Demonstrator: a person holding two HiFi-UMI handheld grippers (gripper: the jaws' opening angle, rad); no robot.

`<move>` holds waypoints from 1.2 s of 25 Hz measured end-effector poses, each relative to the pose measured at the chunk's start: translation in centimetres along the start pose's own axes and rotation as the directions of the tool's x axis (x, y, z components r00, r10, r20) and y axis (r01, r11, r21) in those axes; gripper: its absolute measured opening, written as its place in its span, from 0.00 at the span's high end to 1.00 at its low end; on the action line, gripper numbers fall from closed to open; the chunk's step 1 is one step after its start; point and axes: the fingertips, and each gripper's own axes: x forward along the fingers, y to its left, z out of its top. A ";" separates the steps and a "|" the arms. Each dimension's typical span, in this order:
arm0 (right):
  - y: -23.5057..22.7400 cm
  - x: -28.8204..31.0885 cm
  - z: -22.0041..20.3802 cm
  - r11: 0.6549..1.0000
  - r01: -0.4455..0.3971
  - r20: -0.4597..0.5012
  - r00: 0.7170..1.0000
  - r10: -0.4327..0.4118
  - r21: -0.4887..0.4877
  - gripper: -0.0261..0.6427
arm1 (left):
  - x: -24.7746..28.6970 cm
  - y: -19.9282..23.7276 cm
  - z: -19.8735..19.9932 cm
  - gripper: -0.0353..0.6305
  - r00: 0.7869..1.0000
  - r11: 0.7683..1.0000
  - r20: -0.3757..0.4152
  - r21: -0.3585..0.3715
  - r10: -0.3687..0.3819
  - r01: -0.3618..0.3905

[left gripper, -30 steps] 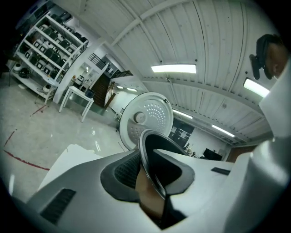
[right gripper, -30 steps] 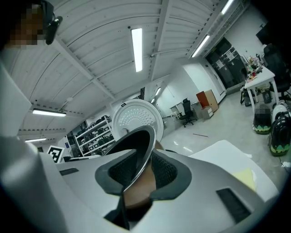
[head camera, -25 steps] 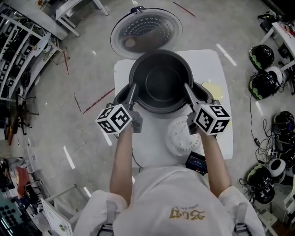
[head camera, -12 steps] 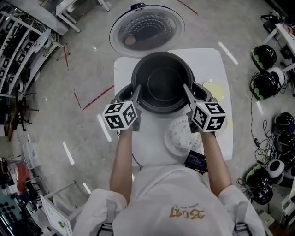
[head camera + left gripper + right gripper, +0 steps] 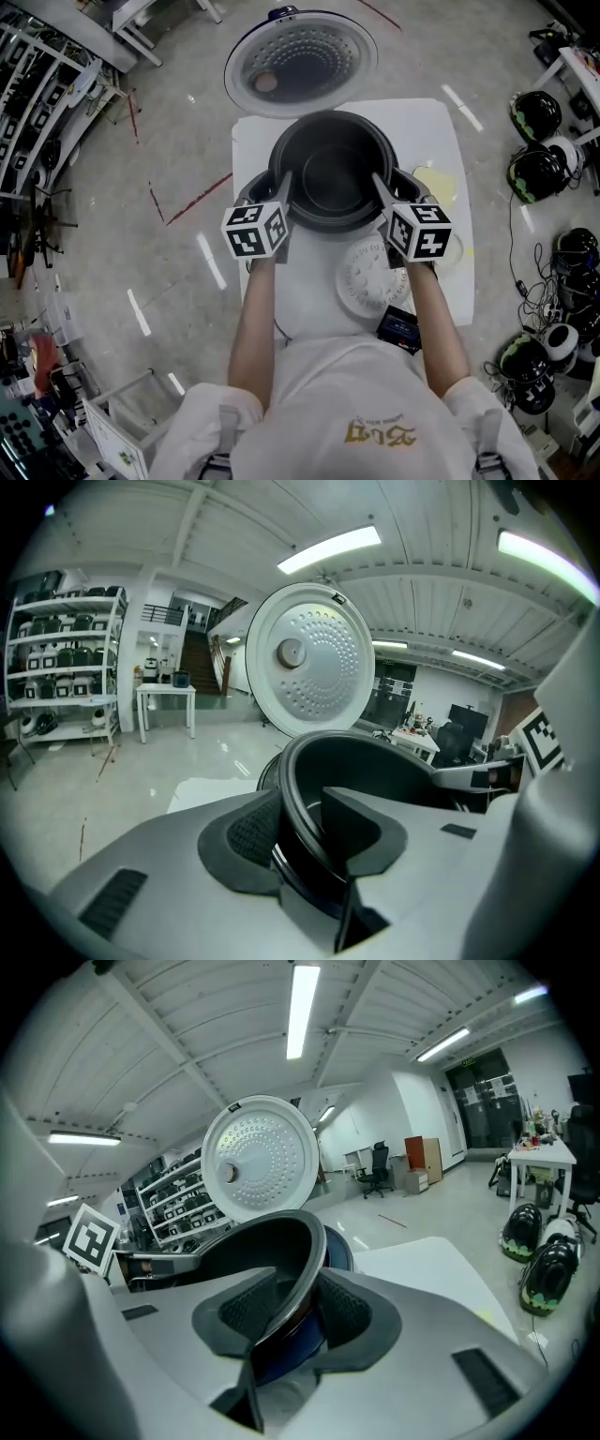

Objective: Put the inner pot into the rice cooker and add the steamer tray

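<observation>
Inner pot (image 5: 330, 176) sits in the rice cooker (image 5: 413, 185).
Jaws of your left gripper (image 5: 284, 180) and right gripper (image 5: 376, 178), just opening, loosely straddle its rim at 8 and 4 o'clock.

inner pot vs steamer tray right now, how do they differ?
Colour: the inner pot is dark, the steamer tray white. Shape: the pot is deep and plain-walled; the tray is a shallow perforated disc. Place: the pot sits in the rice cooker; the tray lies on the table, nearer the person. Both are round.

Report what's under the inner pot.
The rice cooker: its body shows only on either side of the inner pot; its cavity is covered by the pot.
</observation>
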 end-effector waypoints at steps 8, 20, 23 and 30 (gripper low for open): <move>0.0 -0.2 0.0 0.994 0.069 0.018 0.998 -0.068 -0.079 0.75 | -0.2 -0.1 0.1 0.66 0.999 0.997 0.028 0.078 0.027 -0.029; 1.5 -4.2 -1.2 0.985 0.164 0.063 0.985 -0.160 -0.051 0.75 | -3.3 -0.7 0.1 0.65 0.992 0.995 0.079 0.036 -0.094 0.091; 1.9 -5.6 -2.5 0.981 0.194 0.058 0.979 -0.193 -0.022 0.73 | -4.8 -0.8 -0.6 0.66 0.986 0.991 0.098 0.016 -0.133 0.132; 4.0 -8.7 -6.4 0.960 0.278 0.032 0.960 -0.279 0.011 0.72 | -8.3 0.3 -3.8 0.68 0.972 0.976 0.115 -0.045 -0.205 0.212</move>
